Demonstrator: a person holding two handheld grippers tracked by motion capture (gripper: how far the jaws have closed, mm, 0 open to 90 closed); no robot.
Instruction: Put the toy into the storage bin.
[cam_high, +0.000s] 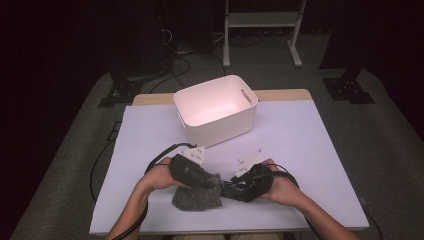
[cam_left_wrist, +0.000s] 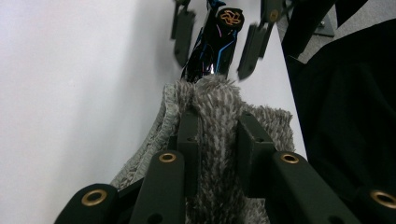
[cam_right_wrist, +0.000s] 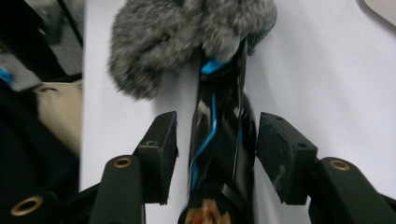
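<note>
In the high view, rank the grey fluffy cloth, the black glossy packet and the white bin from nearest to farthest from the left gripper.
1. Grey fluffy cloth: pinched in the left gripper, under that hand at the table's near edge.
2. Black glossy packet: just right of the cloth, between the open jaws of the right gripper.
3. White bin: farther back, mid-table.

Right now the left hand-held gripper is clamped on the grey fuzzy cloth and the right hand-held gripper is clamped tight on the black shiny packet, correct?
Not quite. The right hand-held gripper is not clamped: in the right gripper view its pads stand clear of the black shiny packet on both sides. The left hand-held gripper is indeed clamped on the grey fuzzy cloth.
</note>
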